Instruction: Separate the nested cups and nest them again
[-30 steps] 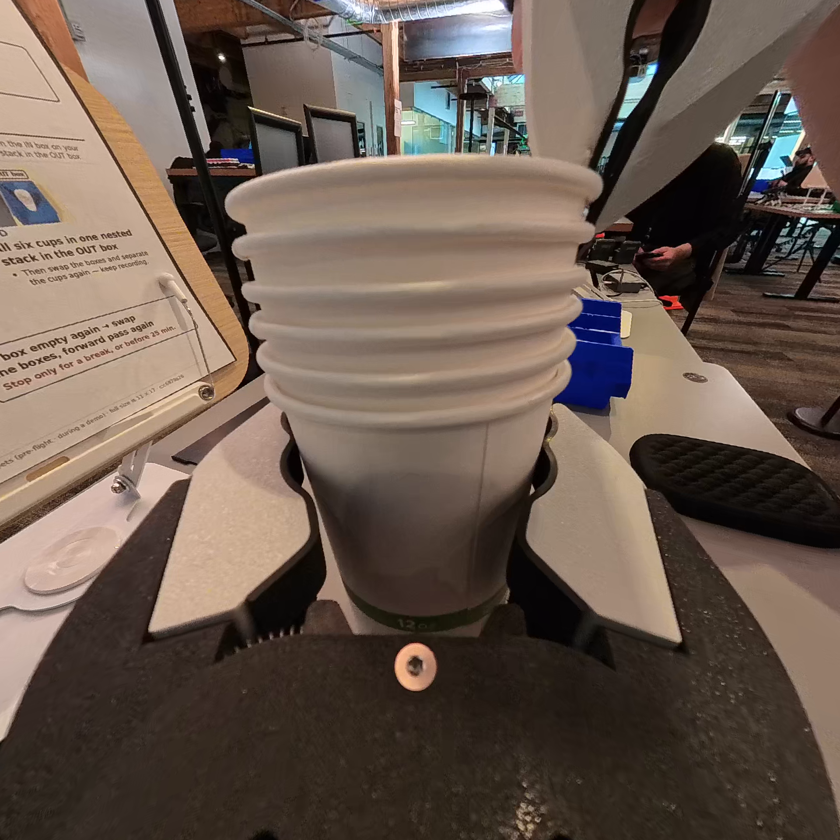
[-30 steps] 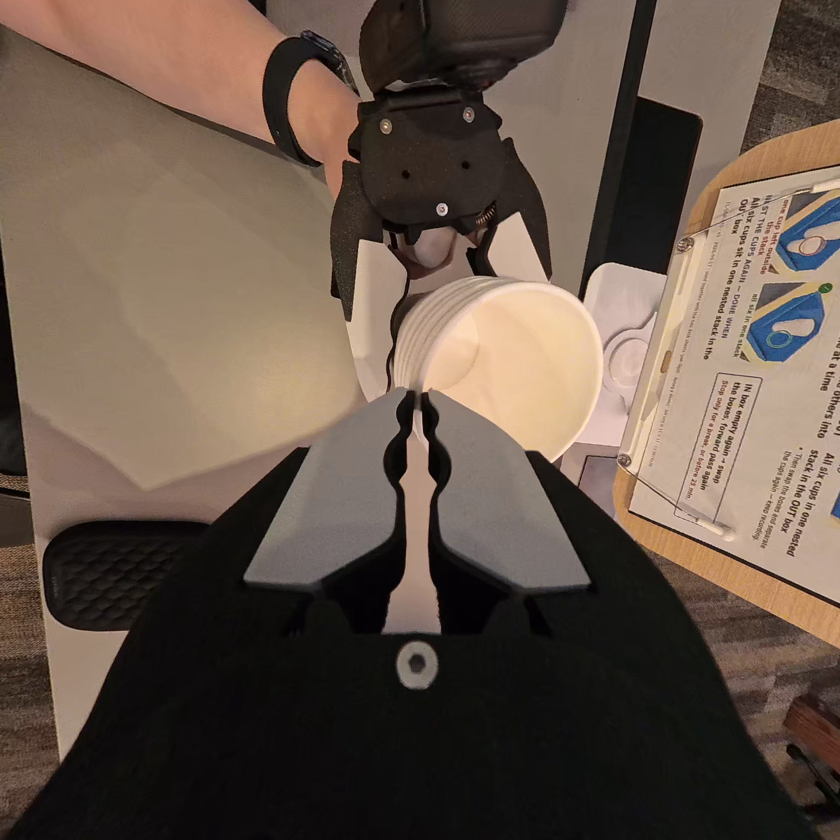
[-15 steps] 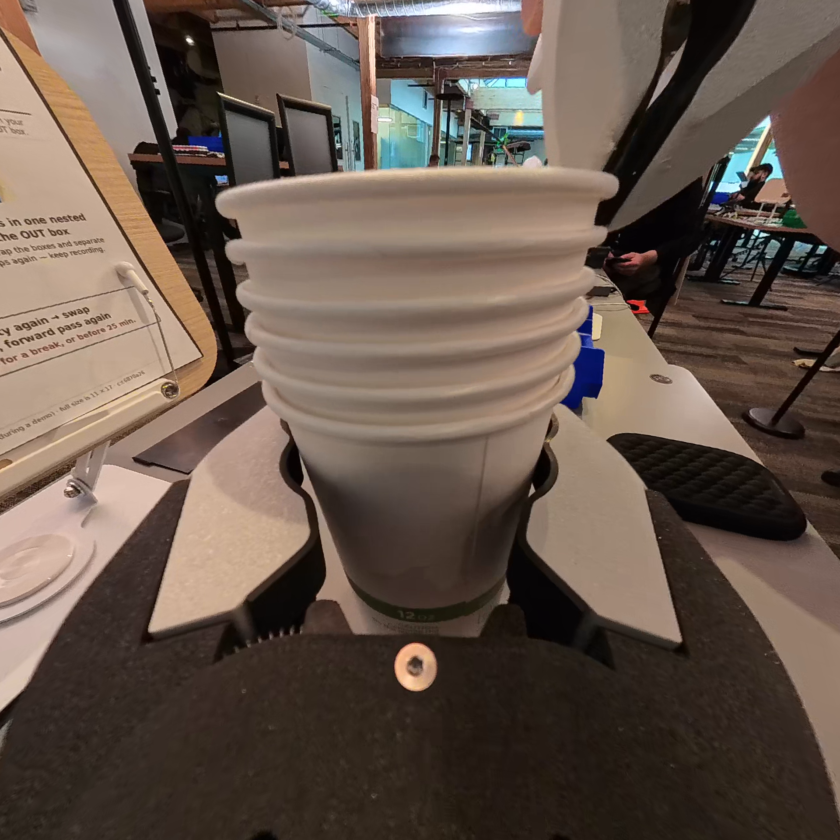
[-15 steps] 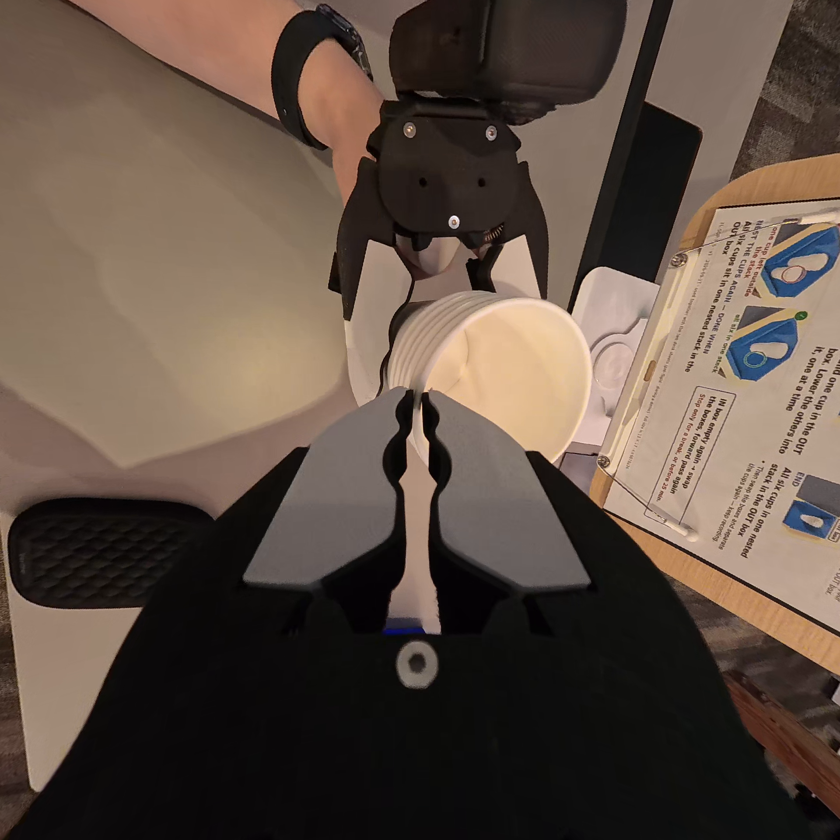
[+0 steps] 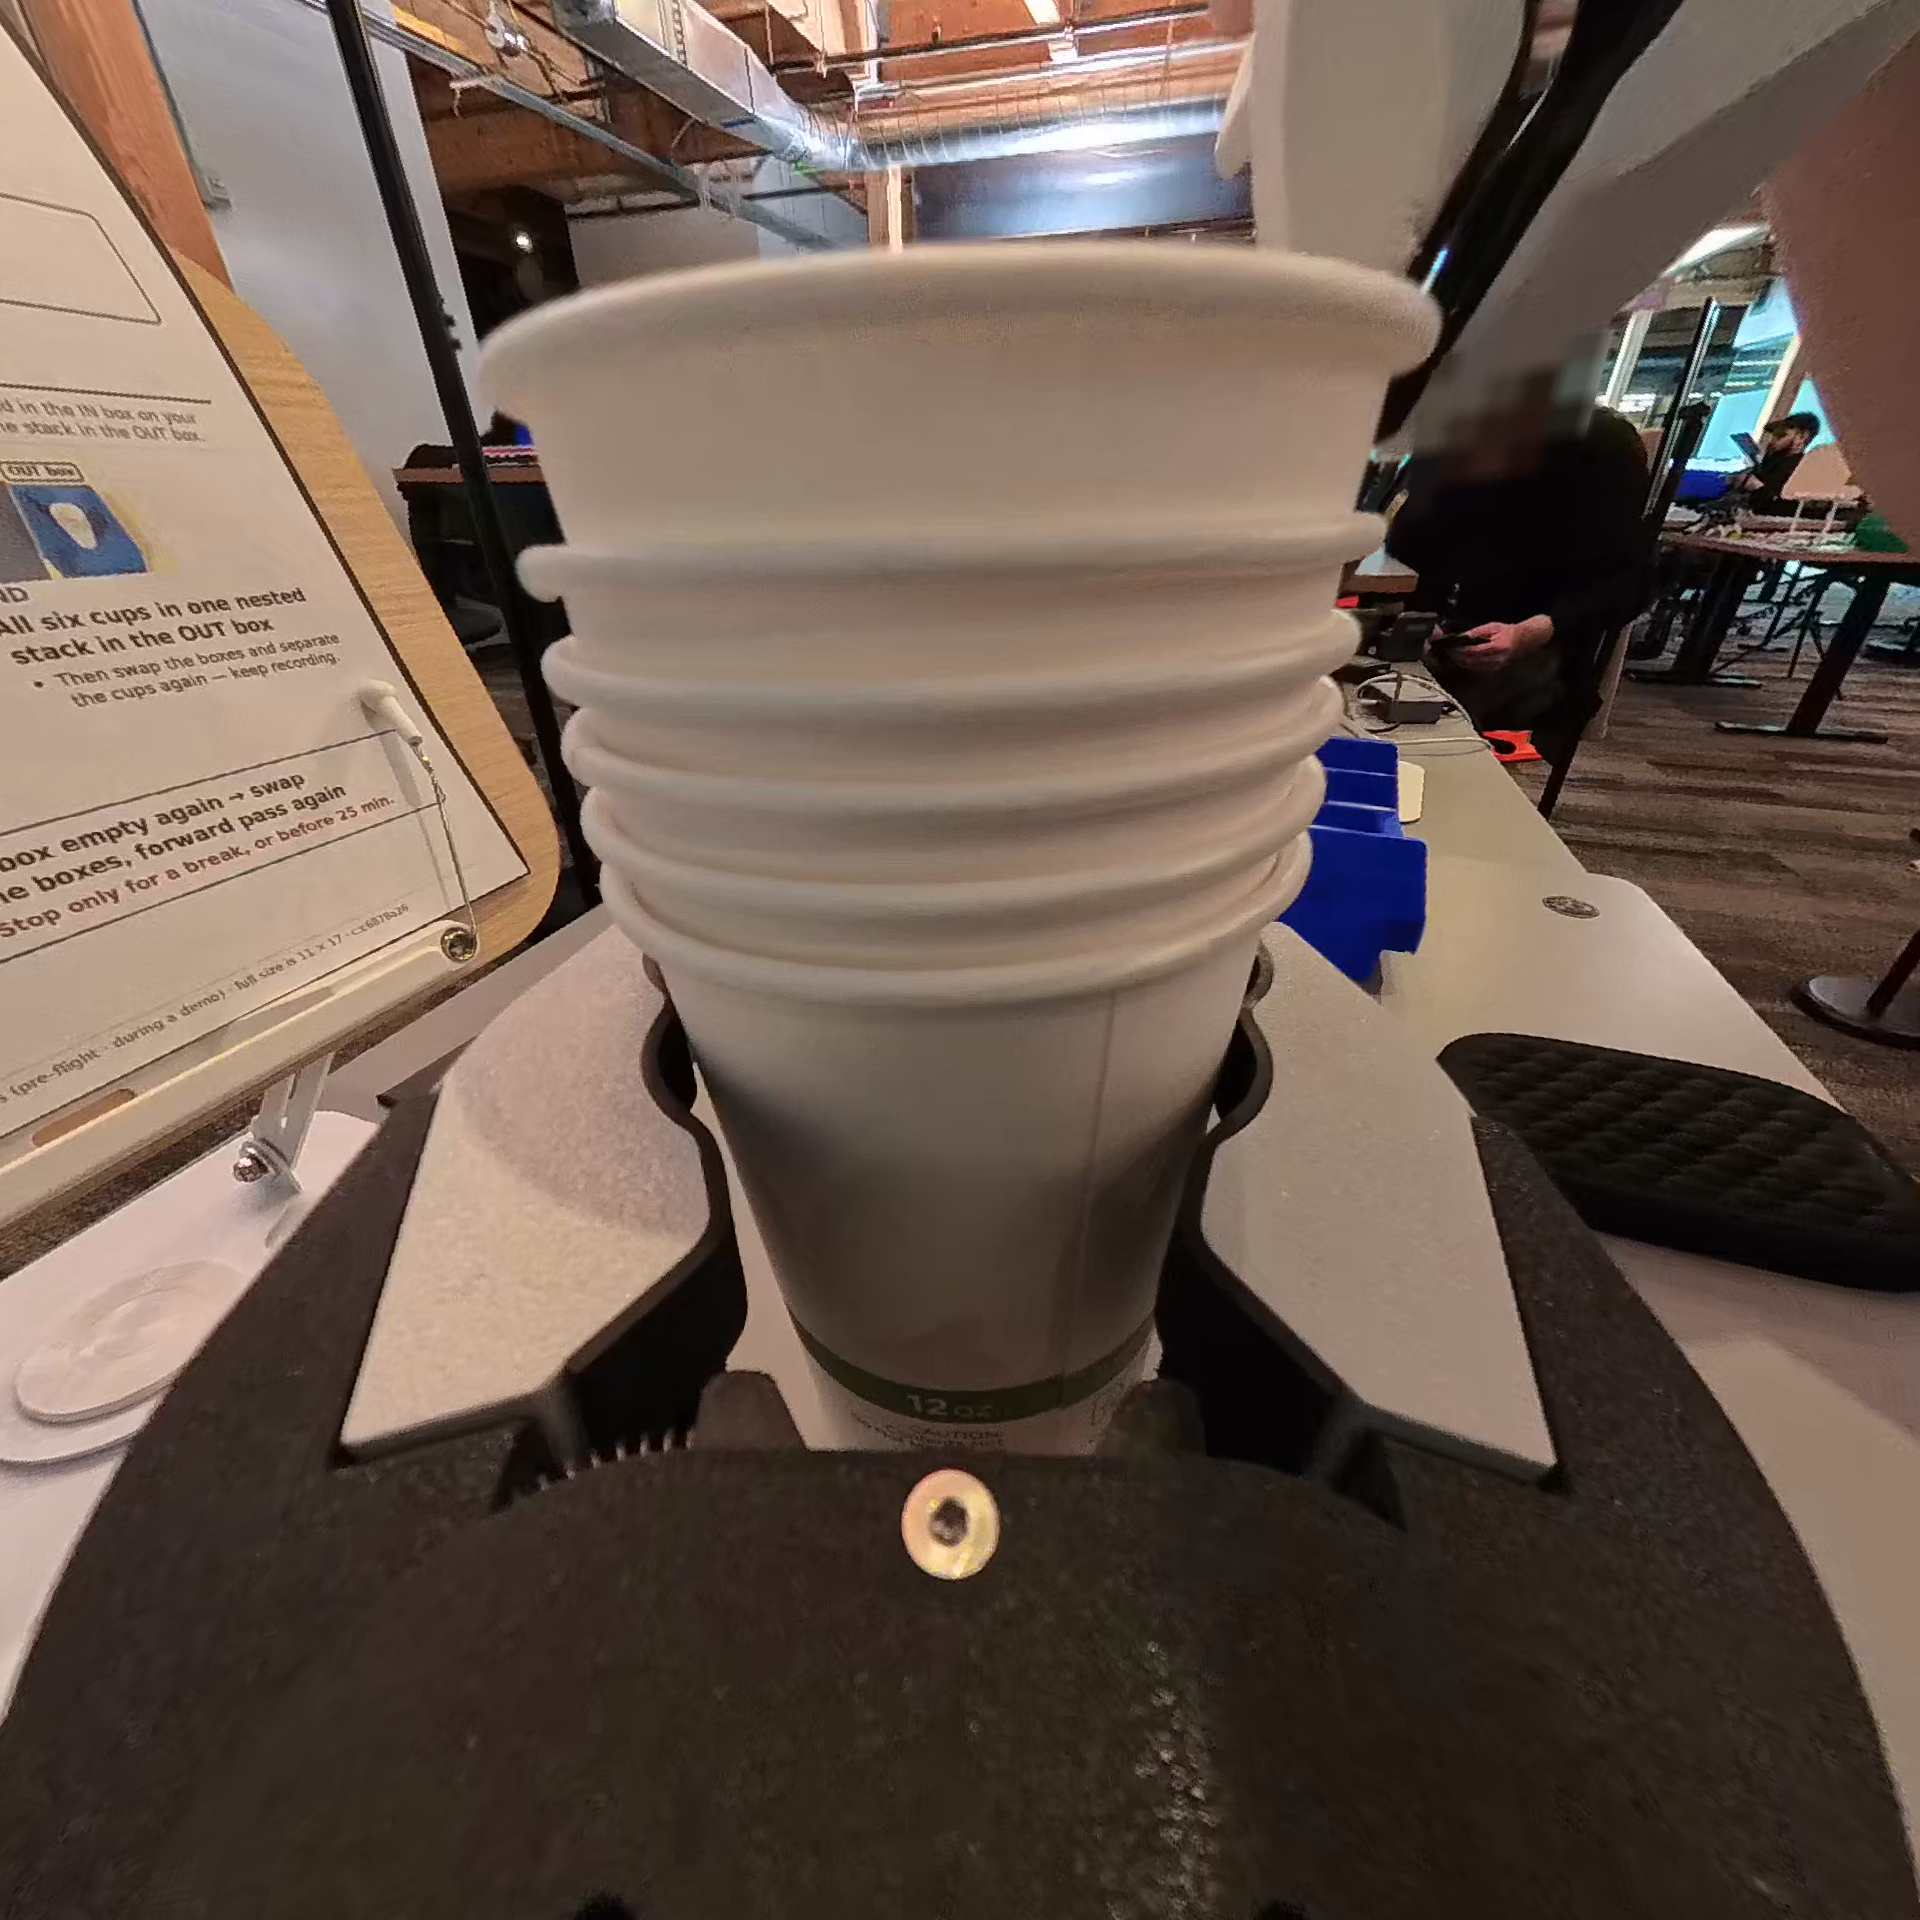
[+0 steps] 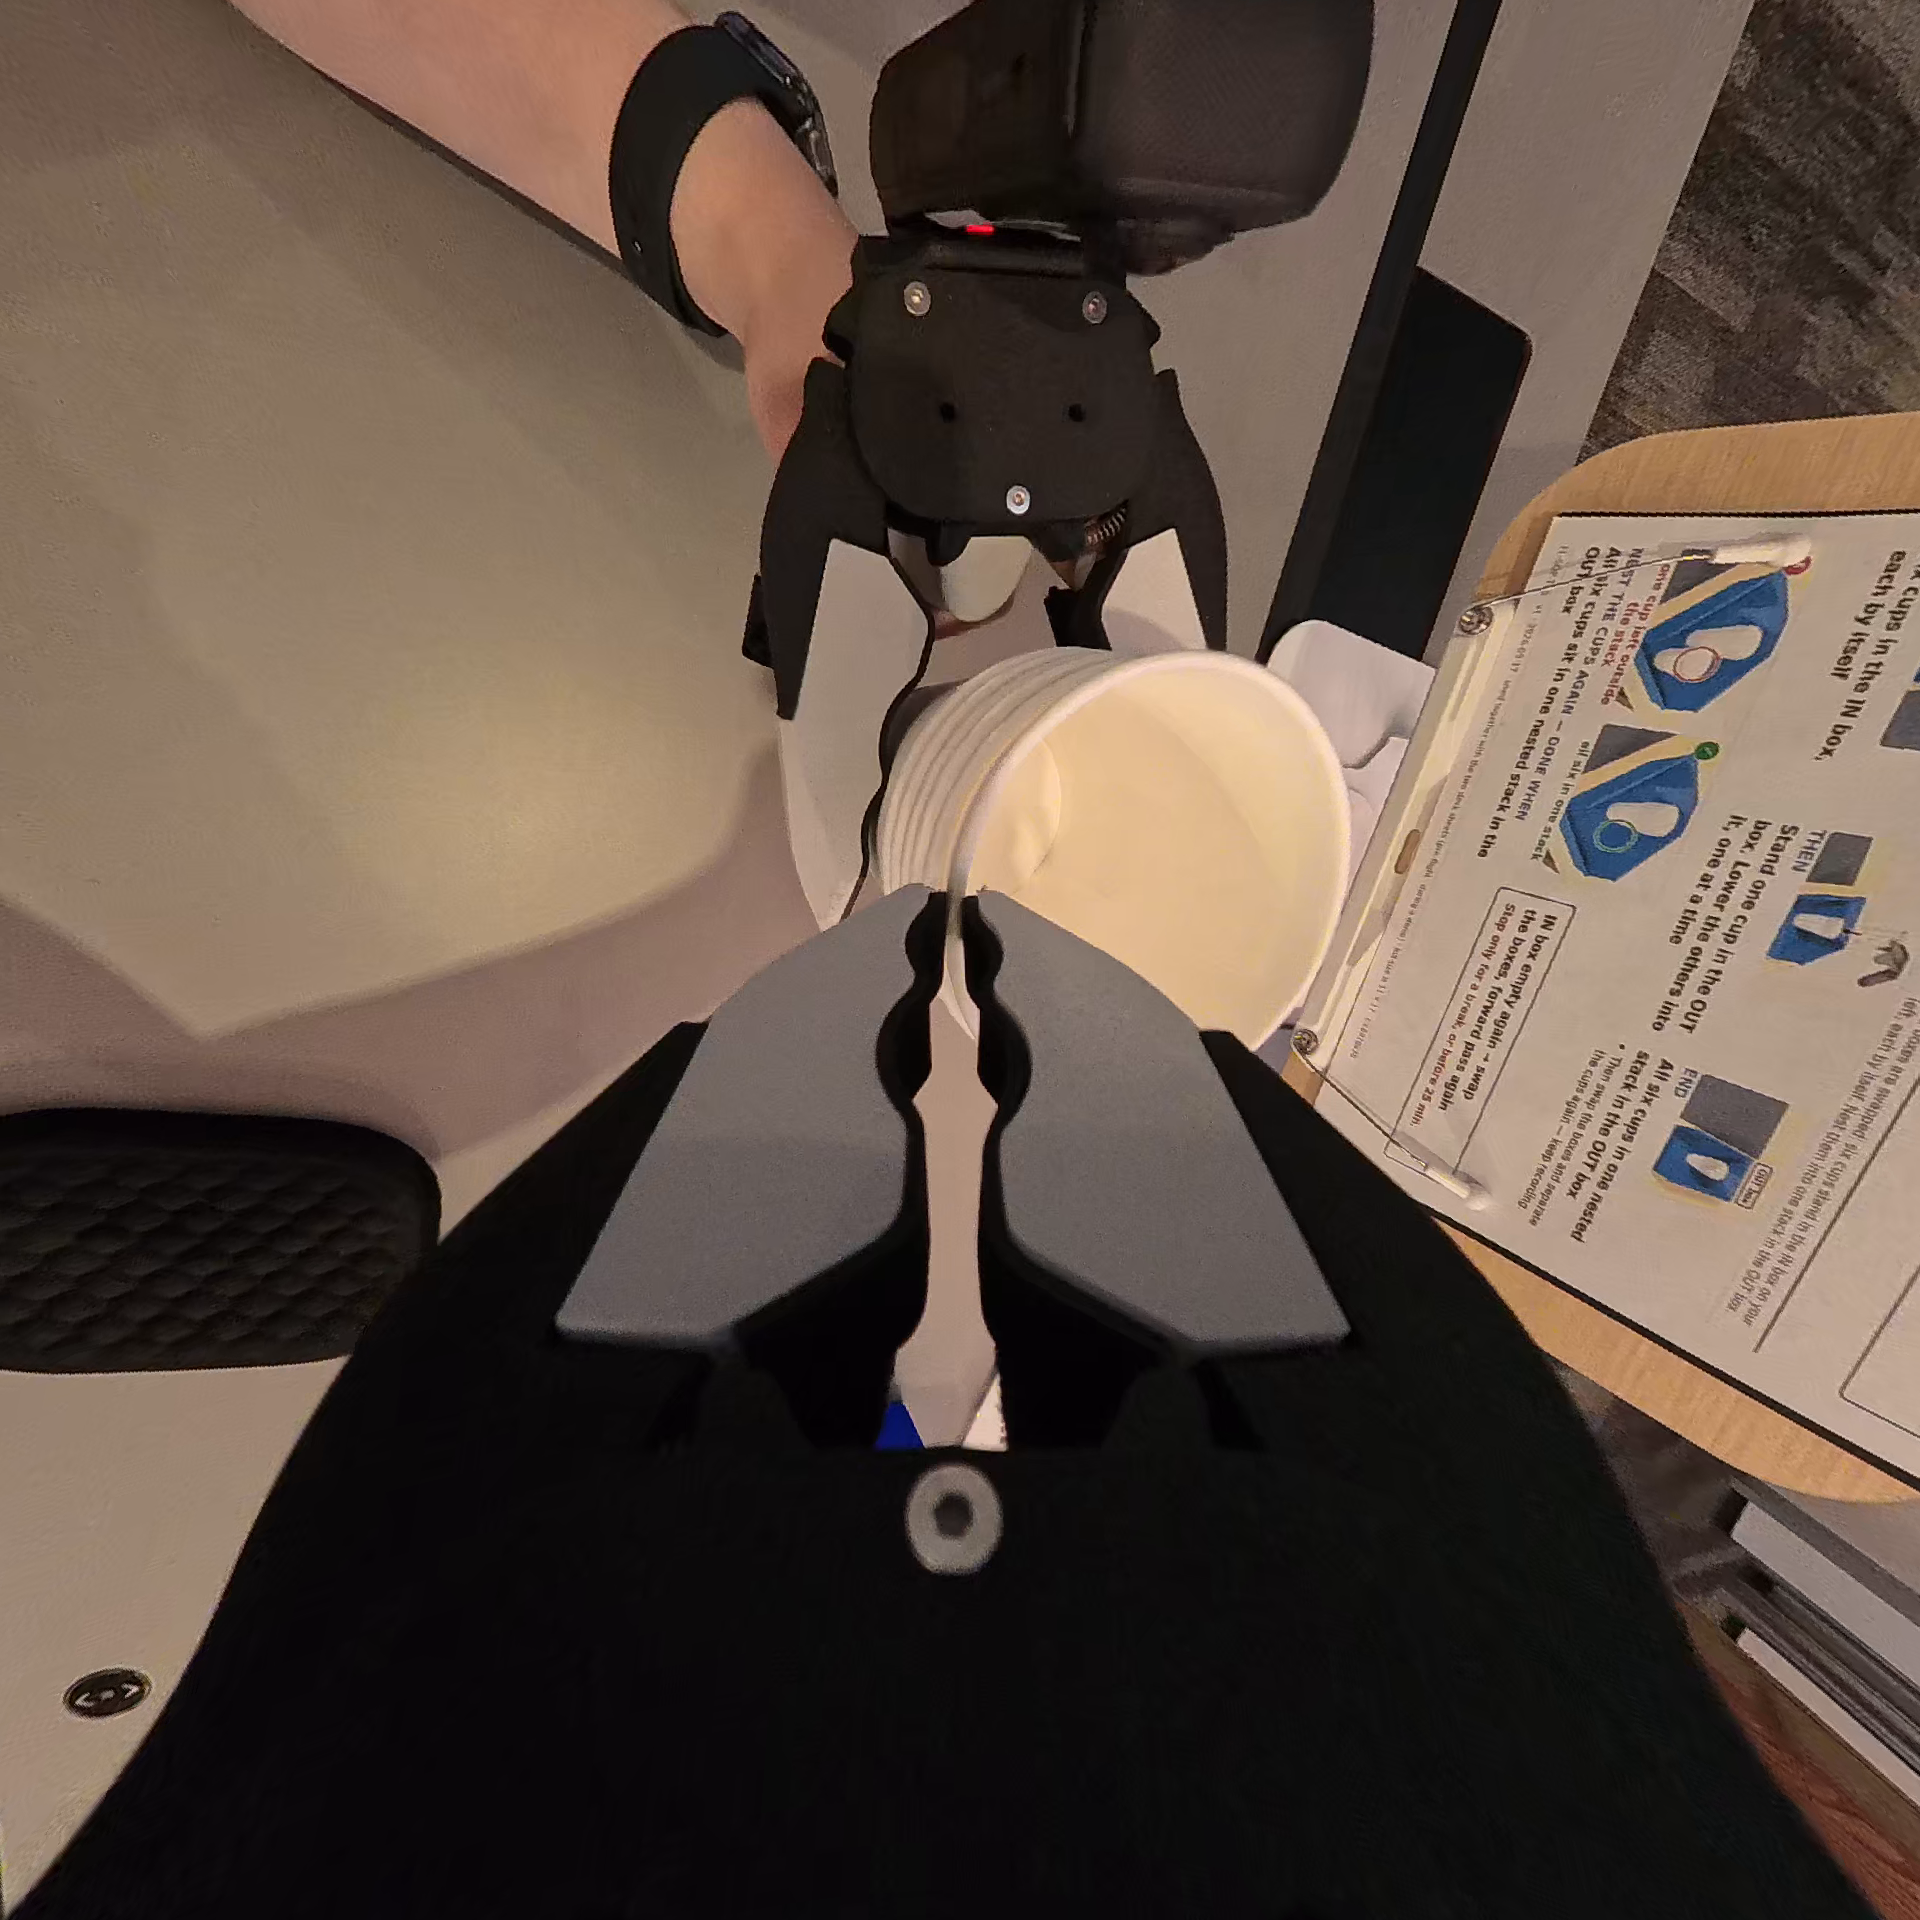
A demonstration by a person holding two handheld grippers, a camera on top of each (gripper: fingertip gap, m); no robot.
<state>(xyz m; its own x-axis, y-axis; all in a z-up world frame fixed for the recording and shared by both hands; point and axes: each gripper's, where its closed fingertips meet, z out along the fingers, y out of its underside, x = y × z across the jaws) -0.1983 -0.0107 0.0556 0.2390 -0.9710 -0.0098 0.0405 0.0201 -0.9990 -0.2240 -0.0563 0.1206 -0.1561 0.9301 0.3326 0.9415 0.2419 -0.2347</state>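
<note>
My left gripper: jaws clamped around cup stack. My right gripper: jaws pinching top cup rim above that stack.

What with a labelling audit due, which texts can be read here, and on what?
I can't copy wording; these bear it:
Sheet: black and red print, blue pictures, legible.
Bottom cup: green band with print near base; finer lines blurred.
Table grommet: tiny mark, unreadable.

Cups matt white paper; pad black, textured, maybe rubber; board wood-grain edge.
</note>
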